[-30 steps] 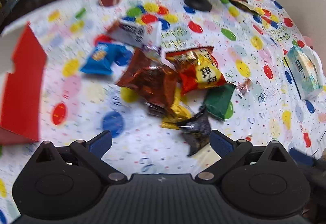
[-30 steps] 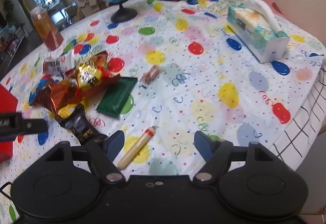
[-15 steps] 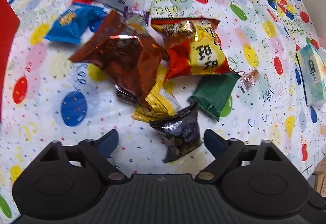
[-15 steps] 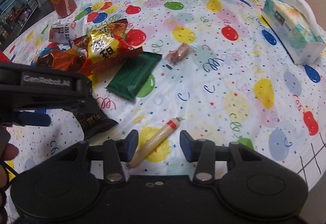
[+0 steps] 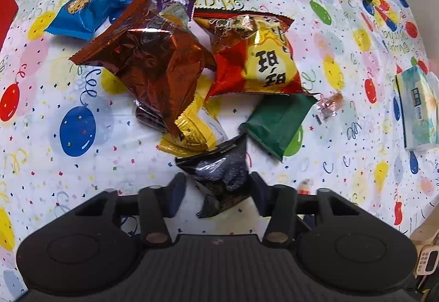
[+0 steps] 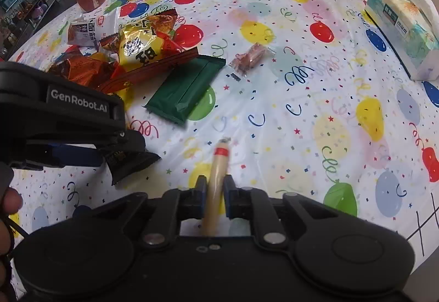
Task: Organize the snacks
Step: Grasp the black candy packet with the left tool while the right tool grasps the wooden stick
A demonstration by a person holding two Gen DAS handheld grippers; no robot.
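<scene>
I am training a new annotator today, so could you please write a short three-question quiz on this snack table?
1. True or false: the right gripper is shut on the sausage stick.
2. Which packet lies between the closing left gripper fingers: A green packet, B black packet, C blue packet?
3. What lies directly beside the green packet, away from the pile?

Key: 1 true; 2 B; 3 a small clear-wrapped candy.

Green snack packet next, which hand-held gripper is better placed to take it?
Neither is free: the right hand-held gripper clamps the sausage stick, and the left is closing around the black packet. The green packet lies nearer the left.
</scene>
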